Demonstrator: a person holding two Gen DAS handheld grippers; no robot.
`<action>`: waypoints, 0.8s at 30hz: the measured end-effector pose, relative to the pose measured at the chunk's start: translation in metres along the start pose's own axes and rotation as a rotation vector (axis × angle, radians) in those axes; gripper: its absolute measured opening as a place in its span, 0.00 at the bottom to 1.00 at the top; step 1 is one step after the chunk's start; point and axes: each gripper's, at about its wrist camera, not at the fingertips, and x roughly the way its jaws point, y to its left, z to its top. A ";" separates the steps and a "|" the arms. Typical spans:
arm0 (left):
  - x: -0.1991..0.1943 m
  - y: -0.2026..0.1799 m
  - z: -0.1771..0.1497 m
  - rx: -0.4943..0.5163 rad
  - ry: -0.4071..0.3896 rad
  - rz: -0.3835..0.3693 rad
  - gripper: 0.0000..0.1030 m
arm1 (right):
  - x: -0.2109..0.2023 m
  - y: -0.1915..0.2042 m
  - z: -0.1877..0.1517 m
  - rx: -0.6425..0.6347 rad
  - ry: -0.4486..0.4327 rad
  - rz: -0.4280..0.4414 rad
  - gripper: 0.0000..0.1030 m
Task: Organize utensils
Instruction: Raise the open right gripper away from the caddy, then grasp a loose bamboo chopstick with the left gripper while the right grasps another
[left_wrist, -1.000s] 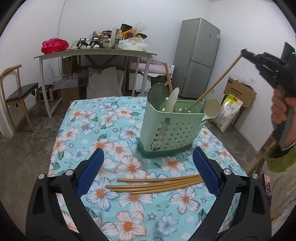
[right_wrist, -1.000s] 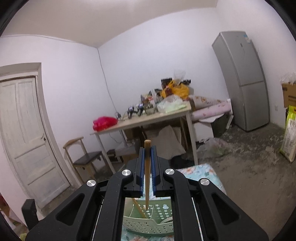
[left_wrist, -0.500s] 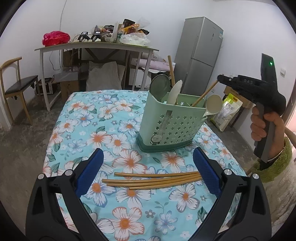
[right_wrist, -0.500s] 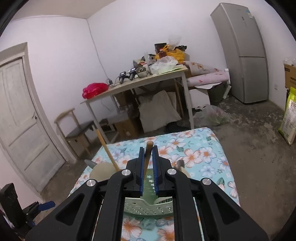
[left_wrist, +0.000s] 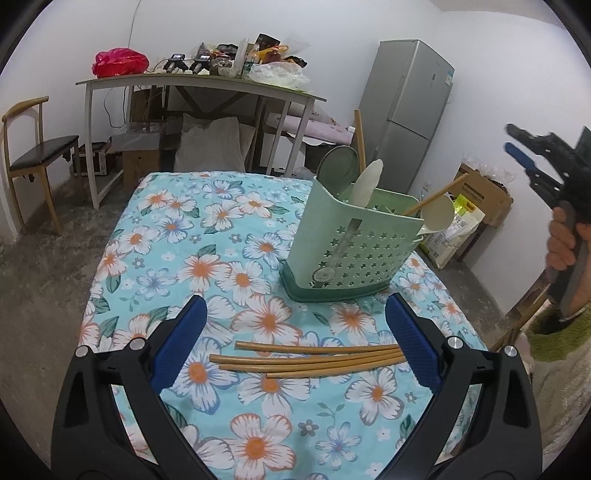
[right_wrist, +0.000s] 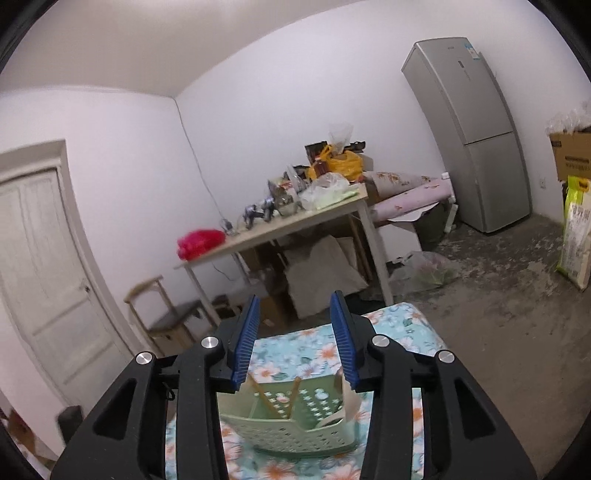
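While four chopsticks (left_wrist: 314, 358) lie together on the tabletop (left_wrist: 155, 236), between the fingers of the left hand-held gripper (left_wrist: 295, 347), the risk I see is mostly in the next pick. This gripper is wide open and holds nothing; its right finger (left_wrist: 413, 347) seems to cover the sticks' right ends. The sticks are thin, round and touching each other, so if the fingers close across them they may take two at once, or roll one away to the edge. The right hand-held gripper (right_wrist: 295, 343) is also open and empty, raised above and to the side of the green holder (left_wrist: 354, 240). In the holder stand already a spoon (left_wrist: 365, 184), a ladle (left_wrist: 338, 166) and some chopsticks, one of them (left_wrist: 434, 197) leaning far over the rim. I think a new stick pushed in carelessly can knock this leaning one out, or tip the light holder, which stands near the tabletop's right side.
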 end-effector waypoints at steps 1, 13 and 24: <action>0.001 0.001 0.000 0.004 0.000 0.005 0.91 | -0.006 0.001 -0.003 0.005 0.001 0.015 0.38; 0.022 -0.021 -0.025 0.194 0.062 0.026 0.90 | 0.007 -0.020 -0.138 0.116 0.462 -0.032 0.49; 0.067 -0.107 -0.082 0.688 0.134 0.008 0.42 | 0.017 -0.057 -0.183 0.236 0.646 -0.178 0.49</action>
